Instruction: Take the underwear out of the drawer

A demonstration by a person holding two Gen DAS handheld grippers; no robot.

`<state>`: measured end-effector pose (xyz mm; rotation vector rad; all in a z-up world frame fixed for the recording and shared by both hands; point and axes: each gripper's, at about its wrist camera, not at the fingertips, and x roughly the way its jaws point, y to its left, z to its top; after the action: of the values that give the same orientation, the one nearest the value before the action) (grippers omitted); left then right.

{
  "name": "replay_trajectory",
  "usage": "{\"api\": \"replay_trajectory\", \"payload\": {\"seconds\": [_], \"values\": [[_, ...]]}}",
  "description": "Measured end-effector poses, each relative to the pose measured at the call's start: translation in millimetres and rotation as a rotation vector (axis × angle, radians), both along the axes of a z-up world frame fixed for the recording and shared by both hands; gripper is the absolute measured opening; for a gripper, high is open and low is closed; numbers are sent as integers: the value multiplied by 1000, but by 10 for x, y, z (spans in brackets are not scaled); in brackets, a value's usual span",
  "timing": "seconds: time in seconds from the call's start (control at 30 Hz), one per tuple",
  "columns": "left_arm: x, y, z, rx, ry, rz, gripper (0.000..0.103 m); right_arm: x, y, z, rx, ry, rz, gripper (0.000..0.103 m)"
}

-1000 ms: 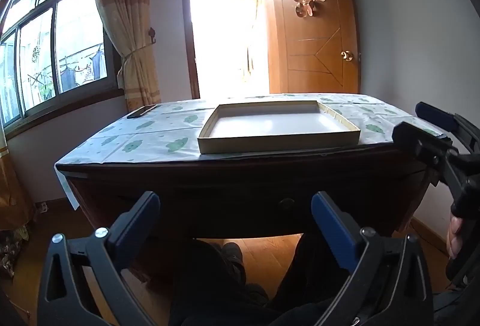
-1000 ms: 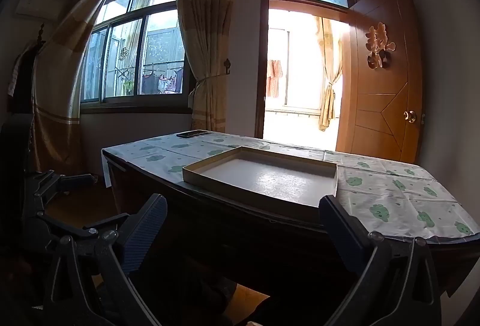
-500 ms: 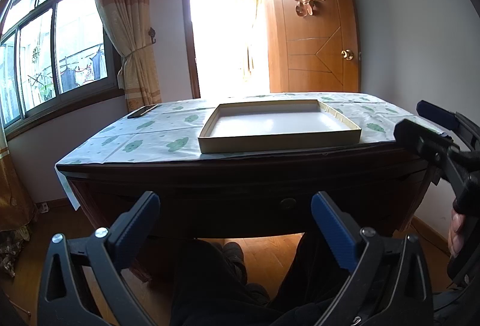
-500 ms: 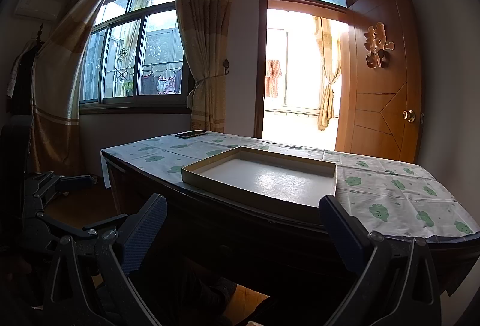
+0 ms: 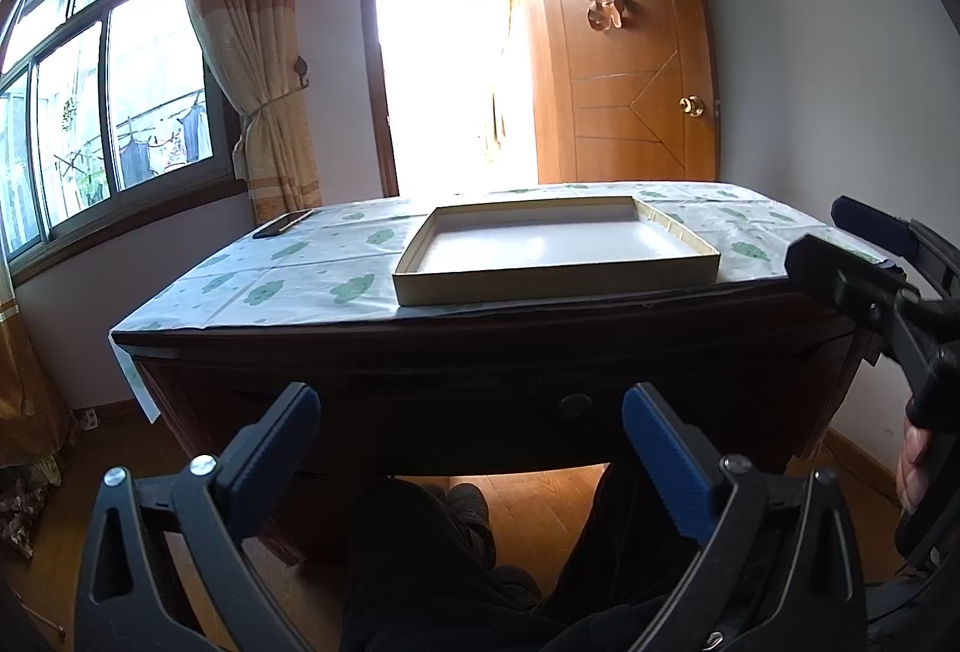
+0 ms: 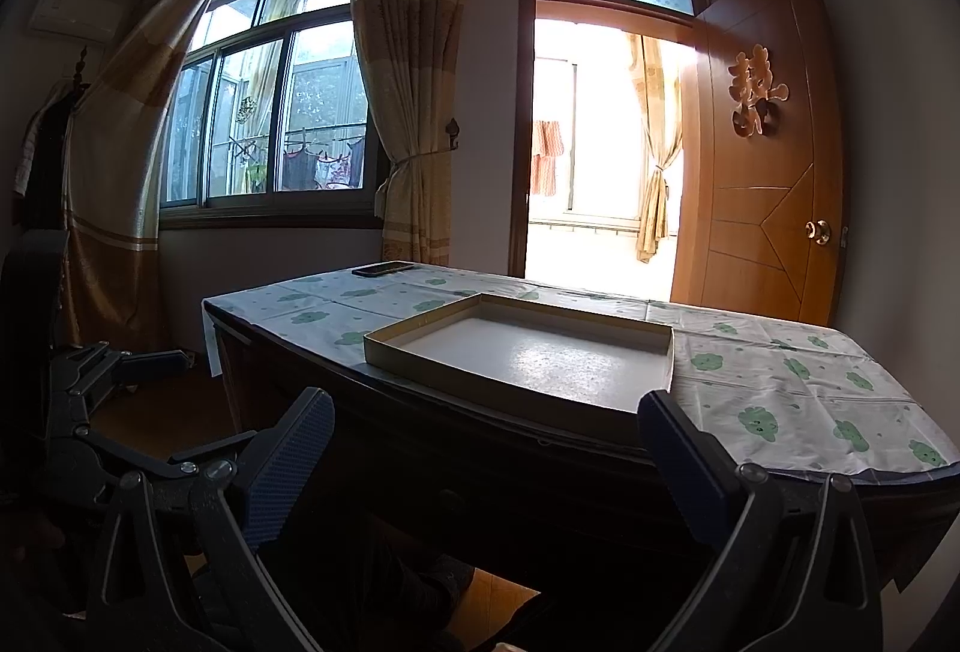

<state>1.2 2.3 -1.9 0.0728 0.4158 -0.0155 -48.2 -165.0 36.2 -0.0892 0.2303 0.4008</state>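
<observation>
The dark wooden desk (image 5: 480, 346) has a drawer front with a round knob (image 5: 575, 404), and the drawer looks closed. No underwear shows in either view. My left gripper (image 5: 474, 448) is open and empty, held low in front of the drawer and left of the knob. My right gripper (image 6: 486, 466) is also open and empty, off the desk's right front corner. In the left wrist view the right gripper (image 5: 852, 247) appears at the right edge, held by a hand (image 5: 912, 466). The left gripper (image 6: 120, 364) shows dimly at the left of the right wrist view.
A shallow empty cardboard tray (image 5: 558, 286) lies on the green-patterned tablecloth (image 5: 288, 280), with a dark phone (image 5: 282, 224) at the far left corner. The person's dark-trousered legs (image 5: 432, 562) sit under the desk. Behind are a window, curtains and an open wooden door (image 5: 636, 69).
Almost nothing differs. Both views sway very slightly, and both grippers stay open in the same places.
</observation>
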Motion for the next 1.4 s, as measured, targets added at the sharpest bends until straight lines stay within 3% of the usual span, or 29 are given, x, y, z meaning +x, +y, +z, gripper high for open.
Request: {"api": "replay_trajectory", "payload": {"seconds": [1.4], "values": [[-10,-51,-40,13,6,-5,103,-59,83,-91,-10,6,6,102]]}}
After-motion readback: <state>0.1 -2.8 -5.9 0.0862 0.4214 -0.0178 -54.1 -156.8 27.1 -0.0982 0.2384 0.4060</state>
